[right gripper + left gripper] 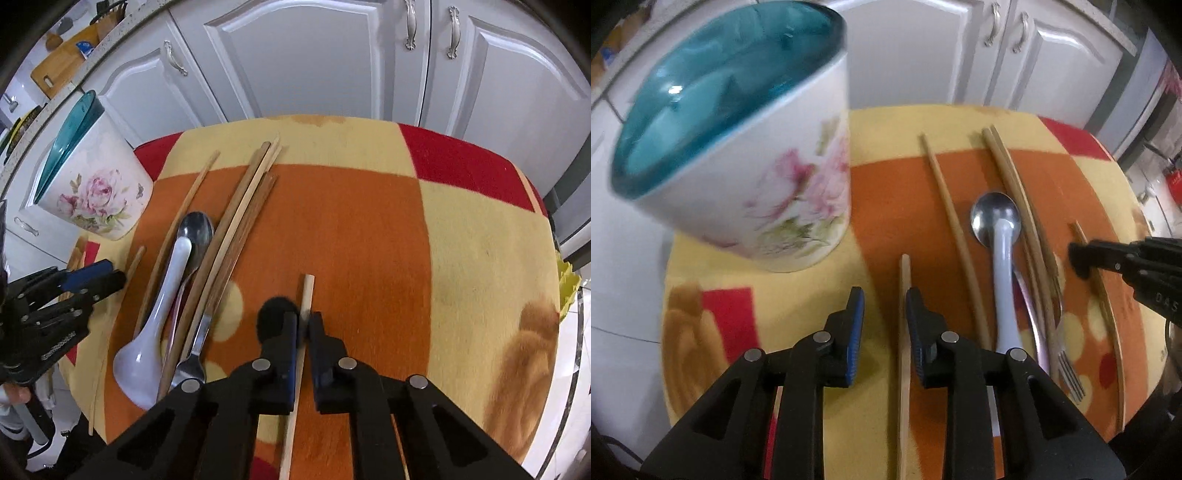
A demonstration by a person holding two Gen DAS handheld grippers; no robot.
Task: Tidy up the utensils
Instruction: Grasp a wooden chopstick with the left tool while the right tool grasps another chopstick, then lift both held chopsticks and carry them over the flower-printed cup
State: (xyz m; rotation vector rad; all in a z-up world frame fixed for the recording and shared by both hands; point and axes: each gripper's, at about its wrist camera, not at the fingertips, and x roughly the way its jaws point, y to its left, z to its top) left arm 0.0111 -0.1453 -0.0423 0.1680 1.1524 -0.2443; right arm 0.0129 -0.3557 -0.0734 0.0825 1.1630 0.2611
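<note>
Tongs of my right hand [303, 325] pinched one chopstick [300, 354], left tongs [884, 317] stood open around another [904, 332], floral cup [738, 147] was empty.

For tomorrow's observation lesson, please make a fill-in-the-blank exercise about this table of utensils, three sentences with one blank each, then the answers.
1. The flowered cup is white outside and ____ inside.
2. The right tool is shut on a single ____.
3. Beside the white ladle lies a metal spoon and, nearer the camera, a metal ____.

Answers: blue-green; chopstick; fork
</note>
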